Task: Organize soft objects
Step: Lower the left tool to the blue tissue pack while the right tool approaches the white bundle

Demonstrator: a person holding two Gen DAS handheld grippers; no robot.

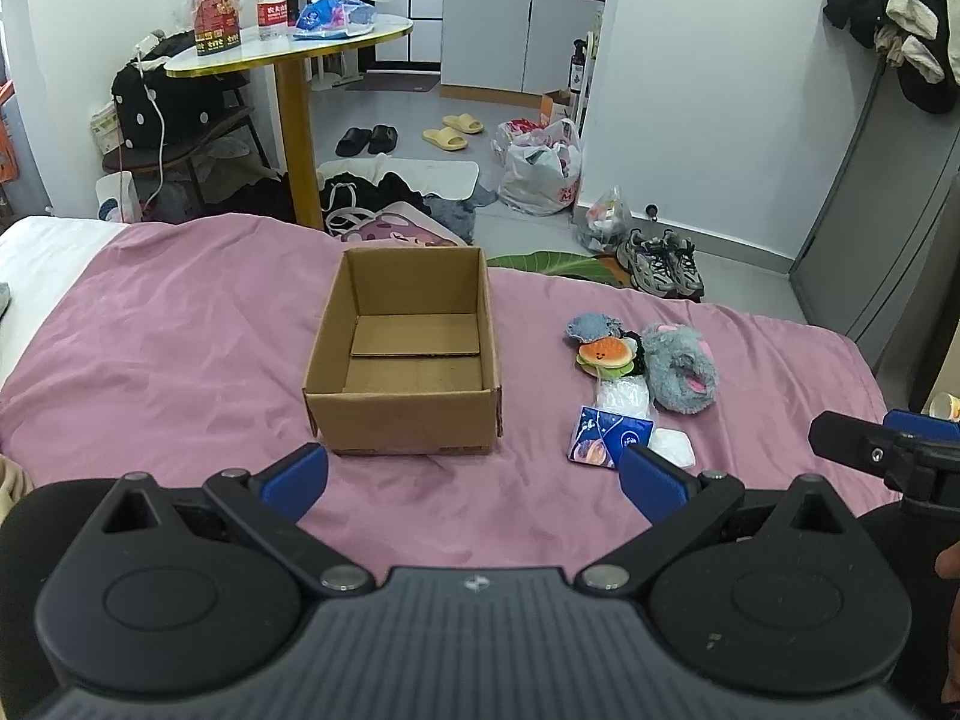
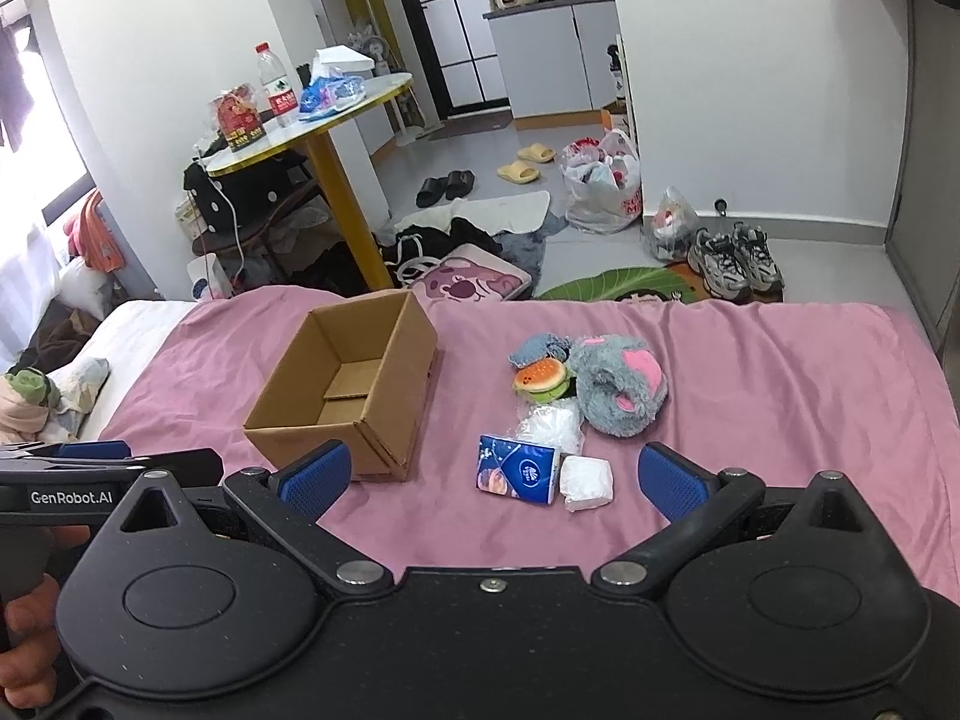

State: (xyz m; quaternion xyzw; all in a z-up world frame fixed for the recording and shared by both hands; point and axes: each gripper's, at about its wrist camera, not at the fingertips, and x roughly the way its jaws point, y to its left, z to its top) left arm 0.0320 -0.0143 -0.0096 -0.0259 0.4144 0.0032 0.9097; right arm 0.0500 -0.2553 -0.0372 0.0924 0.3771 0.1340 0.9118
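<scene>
You're at the start: both the left gripper (image 1: 474,483) and right gripper (image 2: 492,477) gape wide and carry nothing, the cardboard box (image 2: 342,396) is bare, so I'd reach your right one to the tissue pack (image 2: 519,471) first.

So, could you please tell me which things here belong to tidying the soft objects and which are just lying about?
Part of the job:
cardboard box, empty
grey plush slipper
burger plush
blue tissue pack
white wad
clear plastic bag

Just lying about:
sneakers
sandals
water bottle
</scene>
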